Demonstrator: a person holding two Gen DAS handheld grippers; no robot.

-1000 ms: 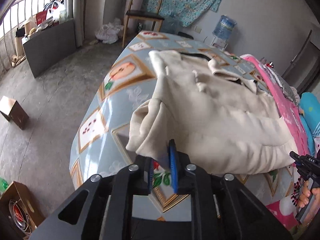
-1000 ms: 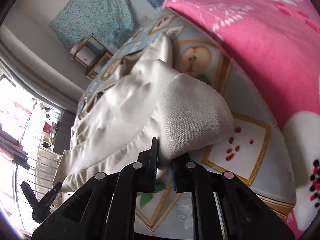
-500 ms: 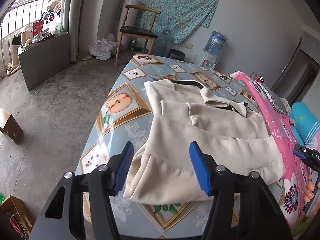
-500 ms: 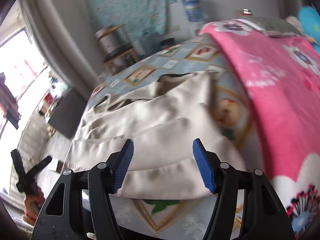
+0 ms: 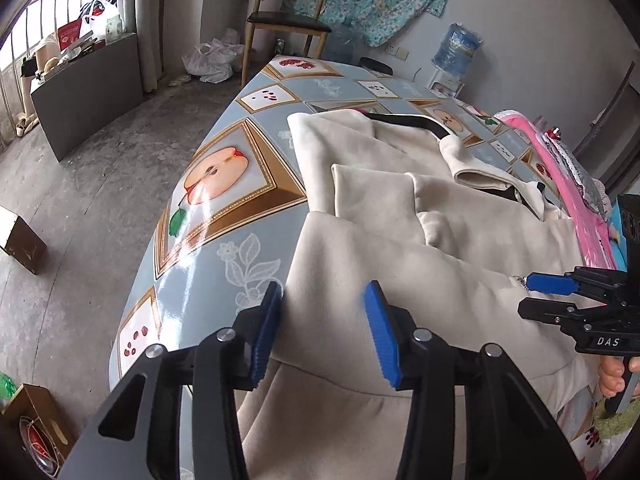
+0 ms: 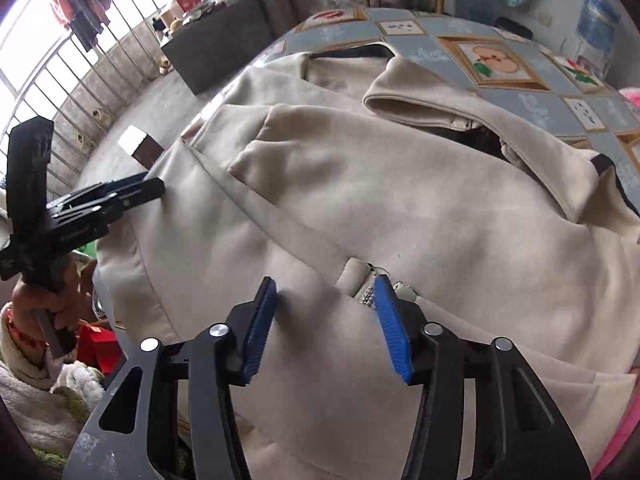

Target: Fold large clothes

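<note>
Cream jacket (image 5: 420, 248) lies folded on the desk (image 5: 224, 208), near edge hanging over the desk's front. Collar with black trim at the far end; a sleeve is folded across the middle. Zipper pull (image 6: 370, 294) shows near the lower front.

Left gripper (image 5: 324, 332) hovers over the jacket's near-left part, jaws partly apart and closing; cloth lies below them, nothing pinched, blue pads clear of the fabric. Right gripper (image 6: 326, 326) hovers over the jacket's front by the zipper, jaws partly apart and closing, gripping nothing. Each gripper is held by a hand (image 6: 36, 304).

Desk has a blue cloth printed with fruit pictures. Pink blanket (image 5: 568, 184) along its right side. Chair (image 5: 288, 20) and water bottle (image 5: 458, 46) behind, box (image 5: 20, 240) on the floor at left.
</note>
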